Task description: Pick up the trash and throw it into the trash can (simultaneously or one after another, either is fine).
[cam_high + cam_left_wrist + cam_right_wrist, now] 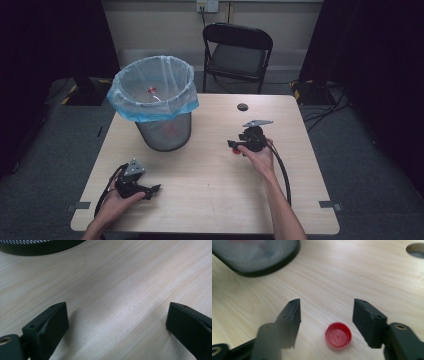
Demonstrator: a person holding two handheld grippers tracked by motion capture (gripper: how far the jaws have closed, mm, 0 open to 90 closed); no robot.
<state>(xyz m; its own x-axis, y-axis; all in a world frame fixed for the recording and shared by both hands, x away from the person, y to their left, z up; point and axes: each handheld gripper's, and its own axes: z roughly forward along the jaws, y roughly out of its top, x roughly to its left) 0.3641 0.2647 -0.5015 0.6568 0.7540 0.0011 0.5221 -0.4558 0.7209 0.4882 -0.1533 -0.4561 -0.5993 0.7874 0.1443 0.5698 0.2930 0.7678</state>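
Your right tool (325, 311) is released: its two black jaws stand apart with a red bottle cap (338, 335) lying flat on the worktop (342, 275) between them, open side down, touching neither jaw. In the high view that tool (234, 145) sits right of the worktop's middle, held in your right hand (260, 157), with the cap (235, 152) showing as a red spot just under its front end and the cable (282, 170) trailing back along your forearm.

Your left tool (117, 320) is also released, jaws wide apart over bare wood, nothing between them. From above it (152, 190) rests low near the front left corner of the worktop (210, 200), in your left hand (117, 202), jaws pointing toward the right.

Beyond both tools stands a mesh bin (162, 132) lined with a pale blue bag (152, 90), at the rear left of the worktop; something red lies inside it, too small to tell. Its dark base (257, 268) is ahead and to the left of the right tool. A round cable hole (242, 106) sits near the far edge, and a black folding chair (237, 50) stands behind the worktop.
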